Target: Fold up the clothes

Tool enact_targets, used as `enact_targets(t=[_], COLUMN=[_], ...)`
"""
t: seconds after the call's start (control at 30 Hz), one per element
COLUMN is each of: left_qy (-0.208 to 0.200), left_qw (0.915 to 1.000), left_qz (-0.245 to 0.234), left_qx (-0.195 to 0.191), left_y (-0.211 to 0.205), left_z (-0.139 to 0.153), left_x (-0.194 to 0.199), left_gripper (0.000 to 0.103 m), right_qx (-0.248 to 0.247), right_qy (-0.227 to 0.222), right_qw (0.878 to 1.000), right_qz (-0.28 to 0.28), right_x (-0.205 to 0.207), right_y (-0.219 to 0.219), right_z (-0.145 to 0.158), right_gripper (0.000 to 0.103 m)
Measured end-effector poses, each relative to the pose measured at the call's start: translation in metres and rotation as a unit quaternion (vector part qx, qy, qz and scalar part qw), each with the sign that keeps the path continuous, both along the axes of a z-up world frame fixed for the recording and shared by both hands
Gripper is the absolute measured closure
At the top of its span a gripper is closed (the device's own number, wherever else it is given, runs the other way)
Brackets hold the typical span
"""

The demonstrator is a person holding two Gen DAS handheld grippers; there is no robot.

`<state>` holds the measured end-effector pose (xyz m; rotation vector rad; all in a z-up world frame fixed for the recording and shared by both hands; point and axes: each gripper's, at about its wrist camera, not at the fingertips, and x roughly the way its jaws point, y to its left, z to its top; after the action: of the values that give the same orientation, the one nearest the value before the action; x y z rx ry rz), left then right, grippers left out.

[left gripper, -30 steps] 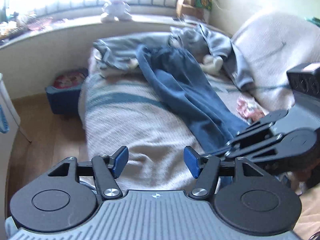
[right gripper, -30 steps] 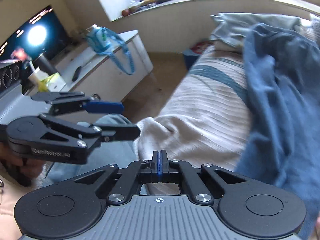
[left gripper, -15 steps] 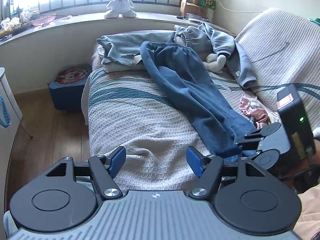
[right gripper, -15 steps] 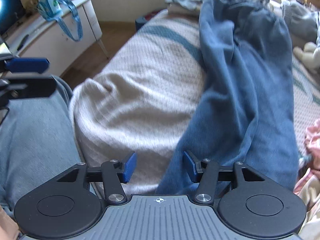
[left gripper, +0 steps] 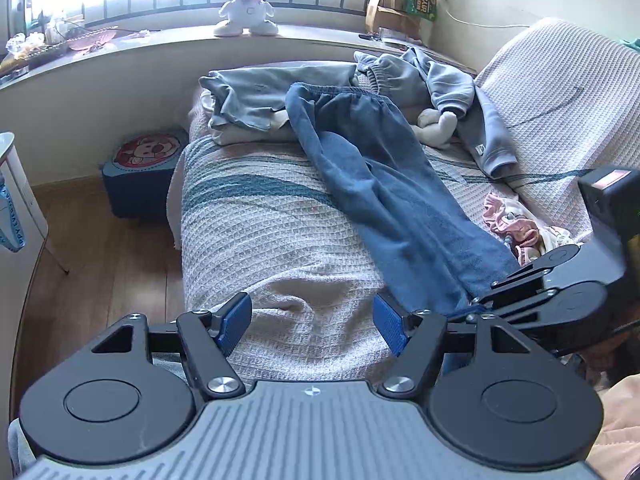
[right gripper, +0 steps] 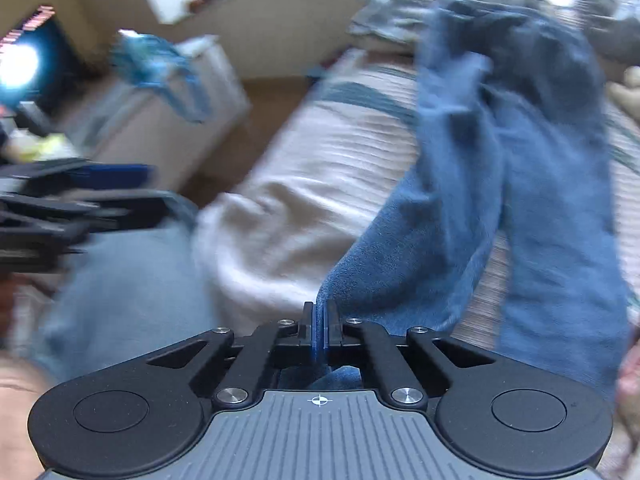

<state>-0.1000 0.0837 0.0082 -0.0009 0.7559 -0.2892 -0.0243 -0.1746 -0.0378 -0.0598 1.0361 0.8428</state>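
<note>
Left wrist view: left gripper [left gripper: 312, 322] parted wide, empty, above sofa cover [left gripper: 280, 240]; blue trousers [left gripper: 384, 184] laid lengthwise, hem at right gripper [left gripper: 476, 310] | Right wrist view: blurred; right gripper [right gripper: 319, 334] pinched on trousers' hem edge [right gripper: 348, 276].

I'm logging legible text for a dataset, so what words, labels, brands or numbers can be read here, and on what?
Blue ribbon at the left edge: white capitals, partly cut off; nothing certain beyond a fragment like "PPY".
Green box on the windowsill: yellow print, too small to read.
Blue stool: a cartoon picture, no readable words.
Grey sweatshirt: a small white tag, too small to read.
Screen in the right wrist view: red marks, blurred.
</note>
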Motion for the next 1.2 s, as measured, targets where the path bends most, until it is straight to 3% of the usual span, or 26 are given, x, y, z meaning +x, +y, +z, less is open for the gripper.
enact_targets(t=[0.23, 0.43, 0.67, 1.2], left_qy=[0.001, 0.005, 0.008, 0.006], left_qw=[0.9999, 0.9999, 0.9999, 0.9999], left_qz=[0.012, 0.012, 0.012, 0.009], left_qx=[0.002, 0.004, 0.005, 0.007], left_y=[0.005, 0.004, 0.003, 0.001], left_z=[-0.001, -0.002, -0.004, -0.004], left_x=[-0.002, 0.0, 0.002, 0.001], left_gripper=[0.038, 0.037, 0.037, 0.035], right_qx=[-0.005, -0.031, 0.006, 0.04], right_qy=[0.002, 0.001, -0.023, -0.062], right_qw=[0.999, 0.998, 0.999, 0.997], right_qz=[0.047, 0.05, 0.036, 0.007], right_x=[-0.004, -0.009, -0.011, -0.005], right_y=[0.037, 0.043, 0.025, 0.017], right_z=[-0.012, -0.019, 0.005, 0.036], right_gripper=[0.098, 0.087, 0.07, 0.068])
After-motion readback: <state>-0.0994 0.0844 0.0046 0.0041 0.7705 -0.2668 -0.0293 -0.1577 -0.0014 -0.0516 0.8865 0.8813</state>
